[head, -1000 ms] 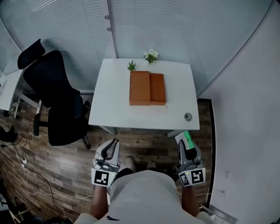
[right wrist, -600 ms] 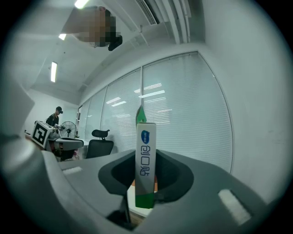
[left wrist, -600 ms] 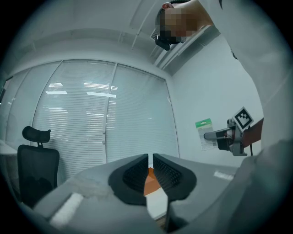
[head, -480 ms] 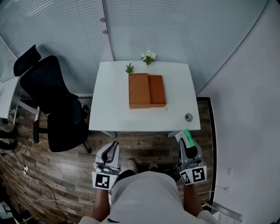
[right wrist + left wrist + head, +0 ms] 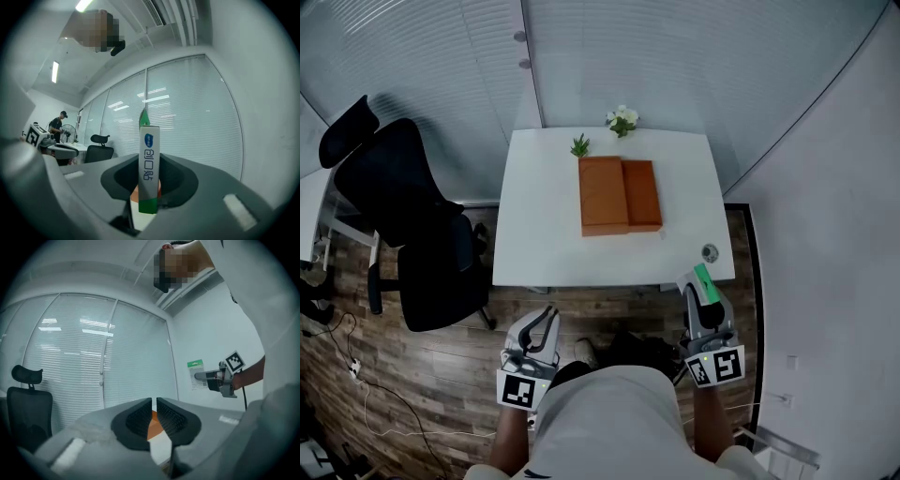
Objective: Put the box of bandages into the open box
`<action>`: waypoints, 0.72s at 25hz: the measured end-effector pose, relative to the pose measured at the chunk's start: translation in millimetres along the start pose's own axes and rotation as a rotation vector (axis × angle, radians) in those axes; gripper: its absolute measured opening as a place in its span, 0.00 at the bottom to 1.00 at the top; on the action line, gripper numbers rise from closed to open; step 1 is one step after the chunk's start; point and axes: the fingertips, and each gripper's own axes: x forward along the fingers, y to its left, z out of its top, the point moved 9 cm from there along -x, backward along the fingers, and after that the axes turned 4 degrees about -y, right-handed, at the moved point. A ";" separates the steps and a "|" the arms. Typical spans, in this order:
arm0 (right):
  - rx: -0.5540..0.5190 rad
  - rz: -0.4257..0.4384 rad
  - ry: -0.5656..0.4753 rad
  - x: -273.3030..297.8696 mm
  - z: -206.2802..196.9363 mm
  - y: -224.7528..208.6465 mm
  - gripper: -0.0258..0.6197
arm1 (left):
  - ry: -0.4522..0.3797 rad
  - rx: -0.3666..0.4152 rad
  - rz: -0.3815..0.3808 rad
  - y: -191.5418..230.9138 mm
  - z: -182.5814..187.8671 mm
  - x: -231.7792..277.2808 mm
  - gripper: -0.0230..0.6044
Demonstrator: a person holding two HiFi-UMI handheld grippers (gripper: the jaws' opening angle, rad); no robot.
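Observation:
An orange open box lies in the middle of the white table, its two halves side by side. My right gripper is short of the table's near right corner and is shut on the box of bandages, a slim white and green carton that stands upright between the jaws. My left gripper hangs over the wooden floor before the table, jaws almost touching and nothing in them. Through their thin gap a sliver of the orange box shows.
A black office chair stands left of the table. Two small plants sit at the table's far edge, and a small round object near its right front corner. Glass walls with blinds close the back. Cables lie on the floor at left.
The head view has drifted a little, so the table sits slightly further right and lower. Both grippers stay low in front of the person, and the right one keeps its hold.

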 end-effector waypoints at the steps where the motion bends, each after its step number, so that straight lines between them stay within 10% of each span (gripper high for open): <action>1: 0.000 0.003 0.001 5.3 -0.4 -1.8 0.17 | 0.006 0.000 0.002 2.5 -0.3 3.5 0.10; 18: -0.088 0.147 0.037 155.6 -24.7 -96.6 0.17 | 0.005 -0.028 0.147 33.4 -1.5 86.8 0.10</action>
